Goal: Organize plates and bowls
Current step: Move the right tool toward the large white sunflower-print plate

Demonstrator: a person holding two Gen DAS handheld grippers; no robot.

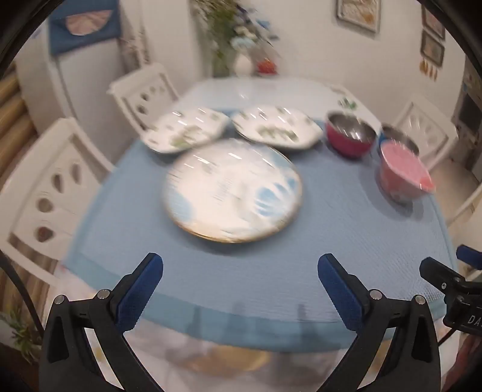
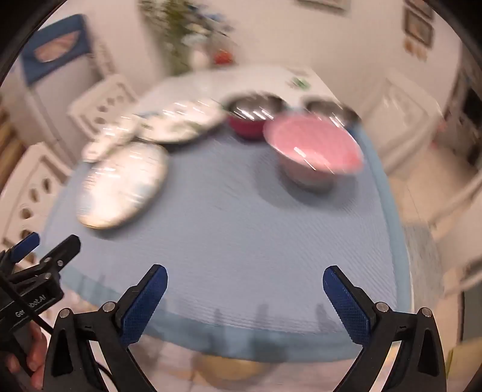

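Nothing stacked yet: three plates and three bowls lie separate on worktop. Left gripper and right gripper gape wide, empty.

Motion blur smears my plates' patterns; the blue-sided steel bowl hides partly behind my pink bowl.

Table under a light blue woven cloth, far end bare and pale. White chairs with cut-out backs: two along the left side, one at the right. Cream walls; framed pictures hang upper right. White vase with greenery and flowers at the far end. Tall white cabinet left, blue cover draped on top. Both views motion-blurred.
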